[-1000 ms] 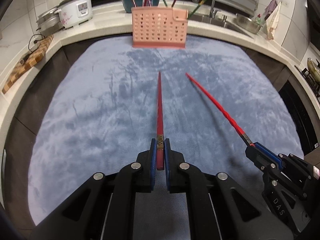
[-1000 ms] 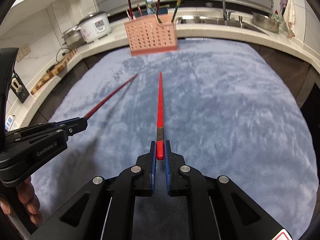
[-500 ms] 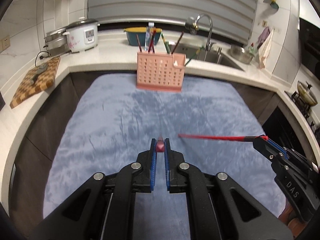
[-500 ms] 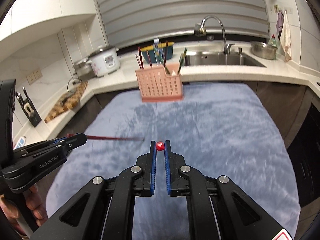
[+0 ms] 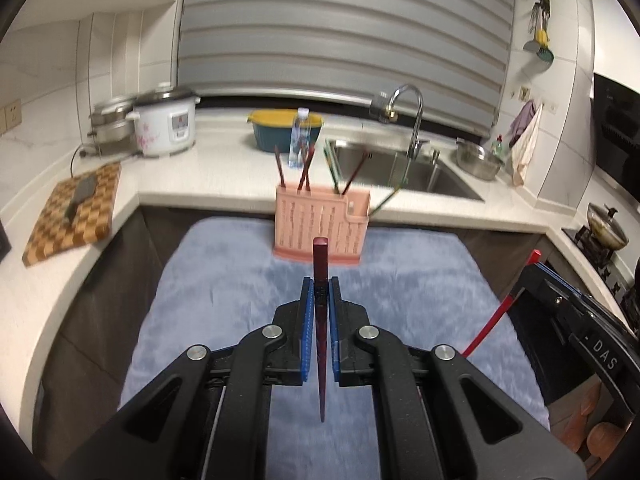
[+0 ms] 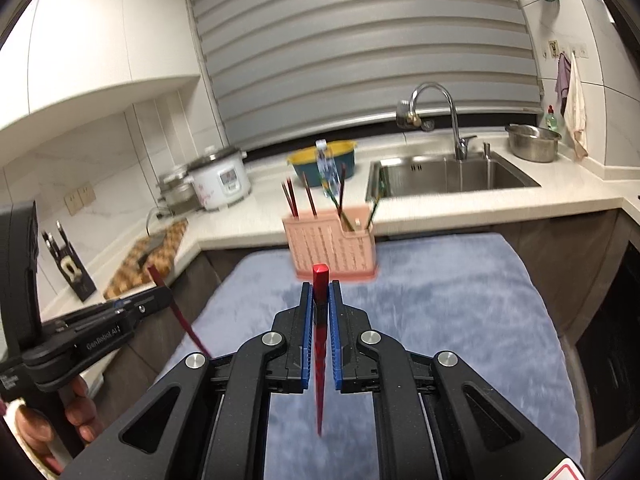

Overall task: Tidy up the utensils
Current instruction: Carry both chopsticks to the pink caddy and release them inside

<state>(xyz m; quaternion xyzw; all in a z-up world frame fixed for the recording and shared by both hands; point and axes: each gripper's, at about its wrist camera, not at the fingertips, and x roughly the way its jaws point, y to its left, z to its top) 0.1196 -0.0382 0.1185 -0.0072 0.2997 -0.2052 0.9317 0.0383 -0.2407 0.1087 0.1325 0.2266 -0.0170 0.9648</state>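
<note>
A dark red chopstick [image 5: 321,300] is clamped in the left claw [image 5: 320,292], its square butt standing above the blue pads [image 5: 307,320] and its thin tip hanging down between the black arms, above the grey-blue cloth [image 5: 224,280]. The right claw [image 6: 320,300] is clamped the same way on a brighter red chopstick [image 6: 320,320], butt up and tip down. In the left wrist view the right claw [image 5: 534,264] appears at the right edge, where its body covers the middle of that chopstick [image 5: 492,326]; only the butt and the slanting lower length show. In the right wrist view the left claw [image 6: 160,298] enters from the left with its chopstick [image 6: 176,312] crossing it at a tilt, and the tip is lost behind the near black arm. A hand [image 6: 52,424] grips that tool's handle, cut off by the frame edge.

Beyond both claws a pink perforated holder [image 5: 320,226] stands upright at the far end of the cloth, holding several chopsticks [image 5: 304,170] that lean at mixed angles; motion blur smears its holes and the sticks' colours are hard to tell. Behind it on the pale worktop [image 5: 224,172] are a yellow and teal bowl [image 5: 286,128] with a water bottle [image 5: 300,136] in front, a rice cooker [image 5: 166,124], a chequered cutting board [image 5: 74,212], and a steel sink [image 6: 452,176] with its tap [image 6: 436,112].
</note>
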